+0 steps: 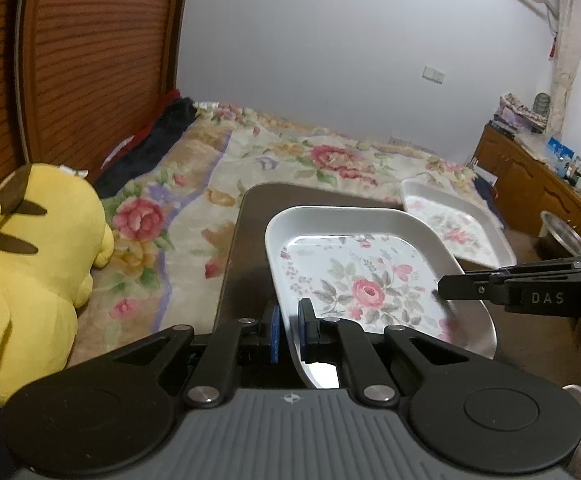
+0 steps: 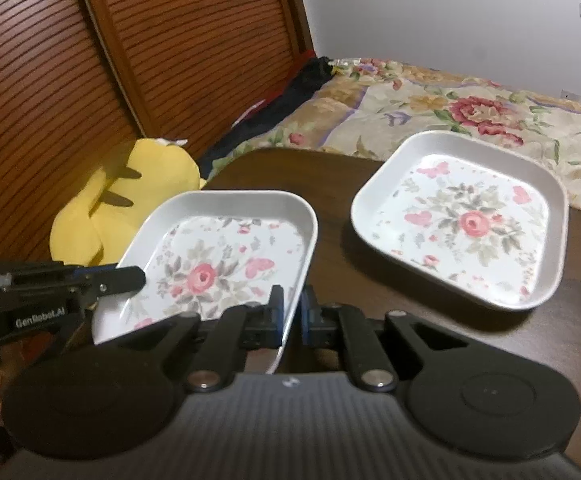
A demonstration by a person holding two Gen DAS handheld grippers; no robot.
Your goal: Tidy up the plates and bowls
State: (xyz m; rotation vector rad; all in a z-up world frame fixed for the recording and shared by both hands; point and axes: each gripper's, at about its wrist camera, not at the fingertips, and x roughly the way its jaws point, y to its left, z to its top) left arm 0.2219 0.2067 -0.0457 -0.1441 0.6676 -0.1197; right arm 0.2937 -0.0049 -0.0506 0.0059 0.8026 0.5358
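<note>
A square white plate with a pink rose print (image 1: pixel 354 276) (image 2: pixel 218 264) is held tilted above the dark wooden table (image 2: pixel 330 248). My left gripper (image 1: pixel 289 328) is shut on its near-left rim. My right gripper (image 2: pixel 292 312) is shut on the opposite rim; it shows from the side in the left wrist view (image 1: pixel 446 292), and the left gripper shows in the right wrist view (image 2: pixel 138 278). A second matching plate (image 2: pixel 462 220) (image 1: pixel 458 224) lies flat on the table, further right.
A flowered blanket (image 1: pixel 274 152) covers the bed behind the table. A yellow plush toy (image 1: pixel 22 264) sits at the left by a brown slatted headboard (image 1: pixel 74 60). A wooden cabinet with clutter (image 1: pixel 538 184) and a metal bowl (image 1: pixel 562 236) stand at the right.
</note>
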